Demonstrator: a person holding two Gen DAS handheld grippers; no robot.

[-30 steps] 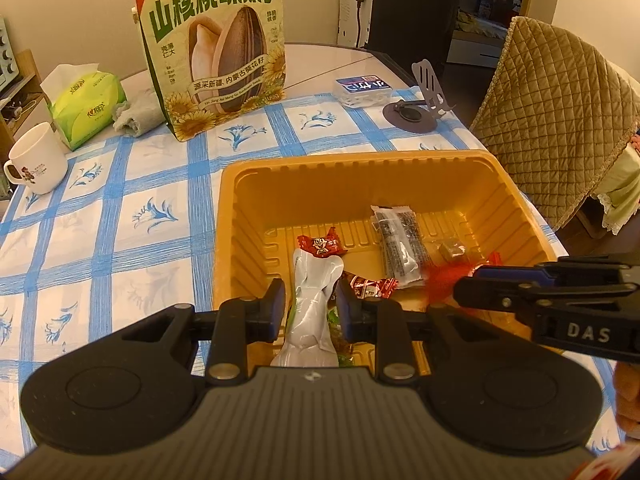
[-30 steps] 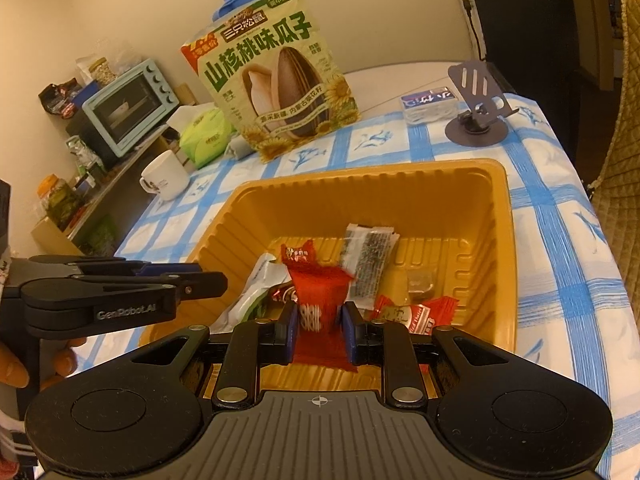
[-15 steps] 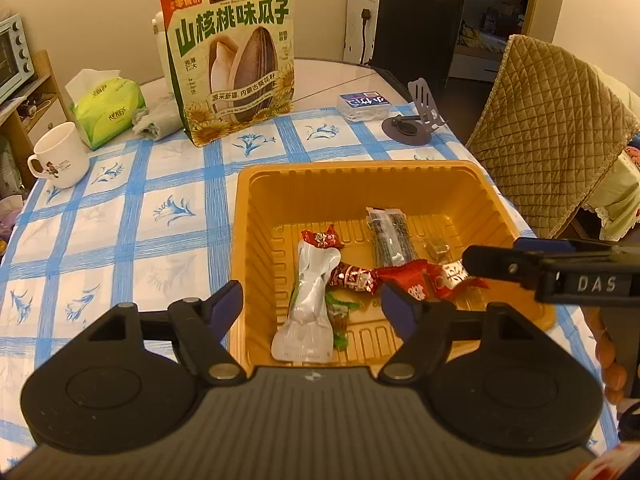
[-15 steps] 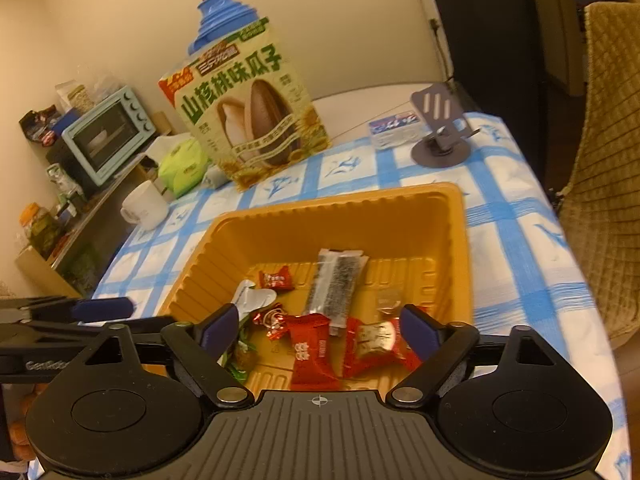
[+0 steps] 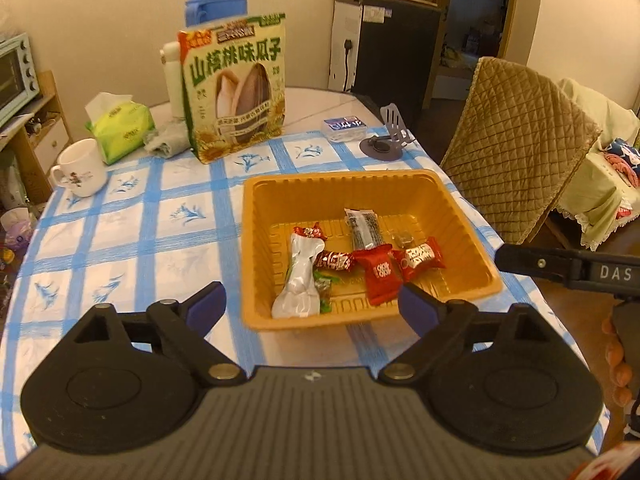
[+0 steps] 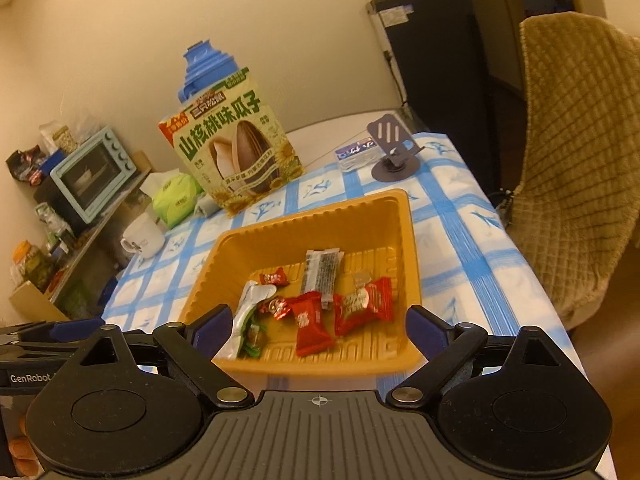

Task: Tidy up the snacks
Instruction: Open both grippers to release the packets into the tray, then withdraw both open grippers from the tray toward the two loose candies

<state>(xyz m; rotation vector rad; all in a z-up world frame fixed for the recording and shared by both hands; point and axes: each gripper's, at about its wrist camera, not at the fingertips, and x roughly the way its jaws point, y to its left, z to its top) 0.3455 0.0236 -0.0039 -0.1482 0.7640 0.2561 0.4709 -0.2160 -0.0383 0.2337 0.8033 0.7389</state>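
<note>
Both my left gripper [image 5: 312, 306] and right gripper [image 6: 319, 330] are opening wide, empty; snacks lie gathered in the orange tray [image 5: 256, 216] near the counter's right edge.

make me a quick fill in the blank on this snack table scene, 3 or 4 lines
1. The small wrapped snacks lie inside the ____ tray.
2. The big sunflower seed bag stands upright in front of a ____ jug.
3. Left of the tissue pack stands a white ____.
4. Nothing sits between the left tongs; their jaws are ____.

Missing words: orange; blue; mug; opening
</note>
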